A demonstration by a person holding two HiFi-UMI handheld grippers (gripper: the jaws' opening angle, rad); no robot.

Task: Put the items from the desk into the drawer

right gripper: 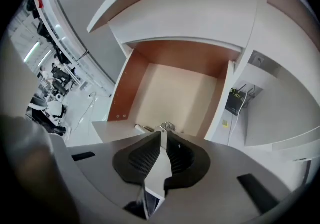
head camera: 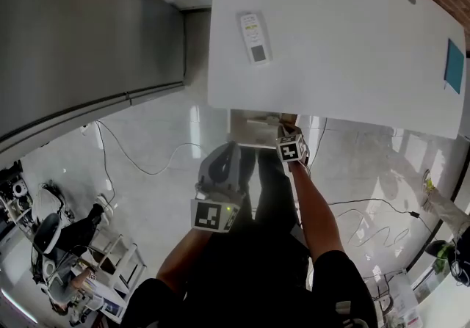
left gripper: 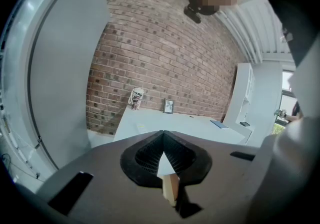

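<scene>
Beyond the open drawer (right gripper: 175,87) under my right tongs (right gripper: 162,132), all but closed and empty, the remote (head camera: 255,38) lies on the tabletop (head camera: 352,40), long axis running away from me, nearer them than my closed, empty left tongs (left gripper: 163,134).

The white worktop (head camera: 352,62) carries 4 things. A remote control (head camera: 255,38) lies near its left edge and a flat blue item (head camera: 454,66) at its right edge. A mug (left gripper: 136,98) and a small picture frame (left gripper: 168,106) stand along the far edge.
</scene>
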